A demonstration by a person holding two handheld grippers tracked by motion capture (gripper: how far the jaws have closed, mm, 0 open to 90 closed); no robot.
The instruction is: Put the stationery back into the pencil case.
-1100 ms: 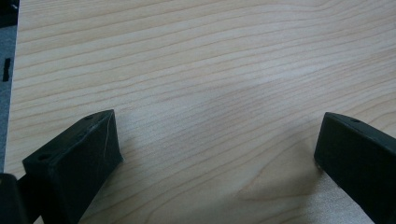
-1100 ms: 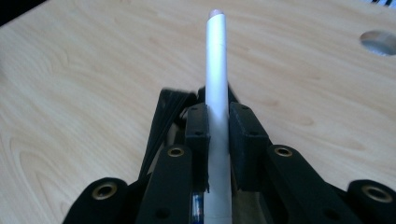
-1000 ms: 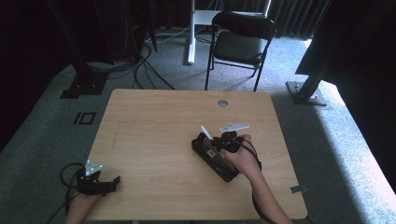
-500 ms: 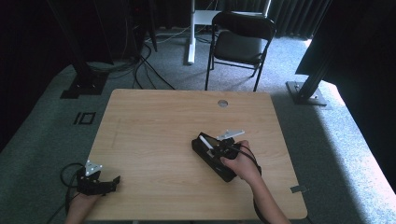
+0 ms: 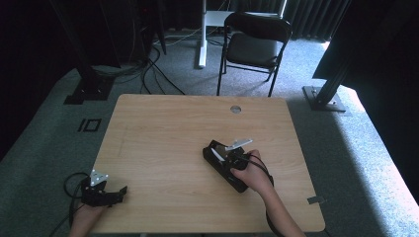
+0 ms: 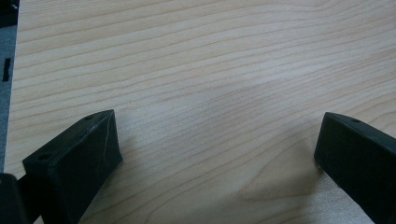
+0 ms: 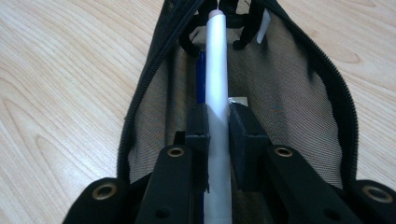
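Observation:
An open black mesh pencil case (image 5: 220, 163) lies on the wooden table (image 5: 168, 128), right of centre. My right gripper (image 5: 228, 159) hangs over it, shut on a white pen (image 5: 216, 154). In the right gripper view the white pen (image 7: 218, 84) runs straight between the pads of my right gripper (image 7: 218, 126) and points into the pencil case (image 7: 289, 98), beside a blue pen (image 7: 201, 77) lying inside. My left gripper (image 5: 118, 191) rests at the table's front left corner. In the left gripper view my left gripper (image 6: 217, 149) stands open, its jaws wide apart over bare wood.
A round cable hole (image 5: 235, 108) sits near the table's far edge. A black folding chair (image 5: 254, 44) stands behind the table. Cables (image 5: 153, 69) and stand bases (image 5: 323, 96) lie on the grey carpet around it.
My right hand has drawn slightly toward the near edge and the white pen has sunk lower into the pencil case. The left gripper has not moved.

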